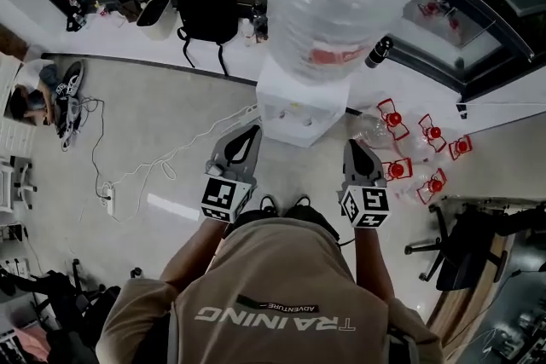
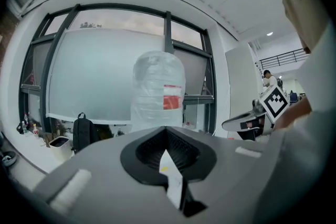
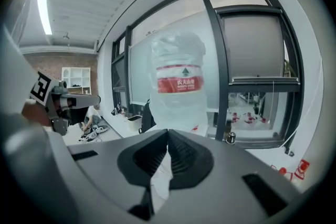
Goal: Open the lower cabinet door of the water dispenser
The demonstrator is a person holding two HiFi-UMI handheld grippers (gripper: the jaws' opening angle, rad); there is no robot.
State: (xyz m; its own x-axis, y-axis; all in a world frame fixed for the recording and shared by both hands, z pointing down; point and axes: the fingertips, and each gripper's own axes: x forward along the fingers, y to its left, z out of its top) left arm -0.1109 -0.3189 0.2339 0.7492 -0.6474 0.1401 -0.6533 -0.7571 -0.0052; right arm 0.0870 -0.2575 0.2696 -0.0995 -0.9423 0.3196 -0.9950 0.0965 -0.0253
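Pale floor [image 1: 171, 124] | water dispenser [image 1: 292, 98] upright, front facing person [image 1: 273, 294]

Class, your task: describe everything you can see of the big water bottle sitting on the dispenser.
The water bottle is a large, clear, ribbed plastic jug with a rounded top. A red label with white print bands its middle. It stands upright on the white water dispenser, before the window. Its neck is hidden. Its water level cannot be told. Only the dispenser touches it.

Bottles [image 1: 414, 153] crowd right of dispenser [image 1: 294, 108]; cable [image 1: 175, 153] trails left
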